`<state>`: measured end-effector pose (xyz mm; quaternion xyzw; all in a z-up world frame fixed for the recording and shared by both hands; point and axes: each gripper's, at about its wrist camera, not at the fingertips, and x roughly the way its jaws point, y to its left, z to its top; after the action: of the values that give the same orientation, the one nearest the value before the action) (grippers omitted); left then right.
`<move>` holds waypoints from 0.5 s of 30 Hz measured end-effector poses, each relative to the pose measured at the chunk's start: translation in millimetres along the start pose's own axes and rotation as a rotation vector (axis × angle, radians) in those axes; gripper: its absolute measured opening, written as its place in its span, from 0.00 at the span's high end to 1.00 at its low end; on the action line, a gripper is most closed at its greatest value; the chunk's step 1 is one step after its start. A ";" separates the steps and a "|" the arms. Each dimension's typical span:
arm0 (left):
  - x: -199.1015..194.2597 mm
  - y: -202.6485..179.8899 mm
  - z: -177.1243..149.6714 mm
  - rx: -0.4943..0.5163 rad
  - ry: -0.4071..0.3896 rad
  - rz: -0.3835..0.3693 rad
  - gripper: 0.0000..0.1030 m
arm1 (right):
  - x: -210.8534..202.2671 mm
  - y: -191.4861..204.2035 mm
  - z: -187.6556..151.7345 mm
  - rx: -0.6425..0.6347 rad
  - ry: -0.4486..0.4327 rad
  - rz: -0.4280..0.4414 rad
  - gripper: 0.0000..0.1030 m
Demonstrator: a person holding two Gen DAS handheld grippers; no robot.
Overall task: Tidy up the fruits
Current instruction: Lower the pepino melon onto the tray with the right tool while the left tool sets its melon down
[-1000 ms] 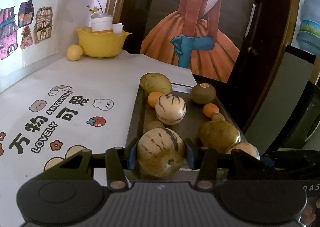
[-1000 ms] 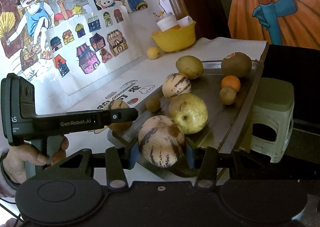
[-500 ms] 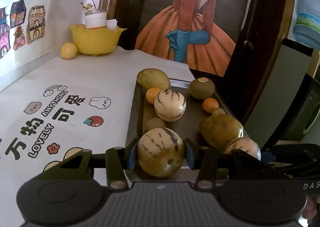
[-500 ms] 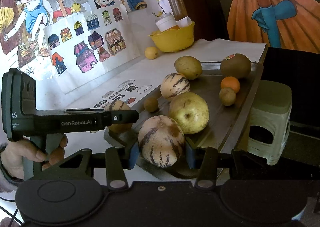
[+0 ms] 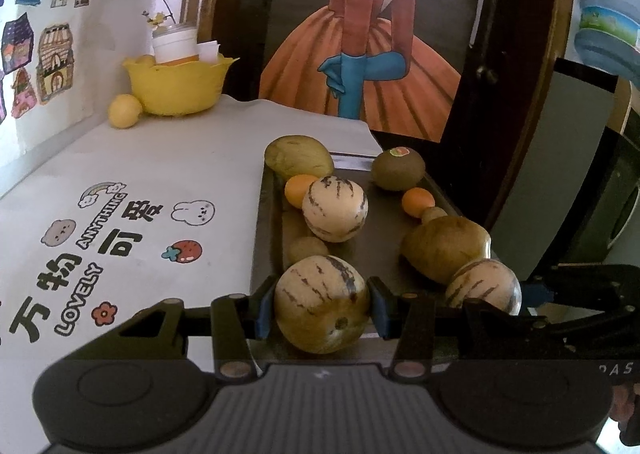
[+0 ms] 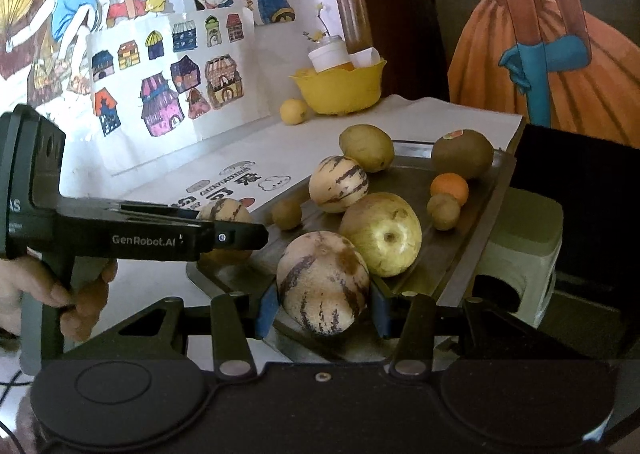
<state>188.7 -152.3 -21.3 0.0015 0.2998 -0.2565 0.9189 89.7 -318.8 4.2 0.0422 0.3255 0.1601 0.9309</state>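
white table cover against a wall of children's drawings, printed with "lovely", "anything", chinese characters, a rabbit and a strawberry. a painting of an orange dress stands behind the table.

writing: "genrobot.ai" on the left gripper's side, read only in the right wrist view; a small sticker on the kiwi, too small to read.

dark metal tray at the table's edge holds the fruit: a third striped melon, green mango, yellow apple, two small oranges, small brown fruits.

left gripper part closed, pads pressing both sides of a striped melon at the tray's near end. right gripper likewise clamped on a second striped melon at the tray's near edge.

yellow bowl with a white cup in it sits at the far corner, a lemon just beside it.

right view alone shows a hand on the left gripper's handle, and a pale green stool beyond the tray. left view alone shows a blue water jug.
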 end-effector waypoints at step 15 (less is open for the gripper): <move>4.6 6.3 2.9 0.044 0.007 0.020 0.50 | 1.6 2.6 -2.7 -0.023 -0.043 -0.054 0.53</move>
<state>196.4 -149.4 -22.4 0.0257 0.2970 -0.2540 0.9201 88.5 -315.9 1.6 0.0262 0.3045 0.1377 0.9422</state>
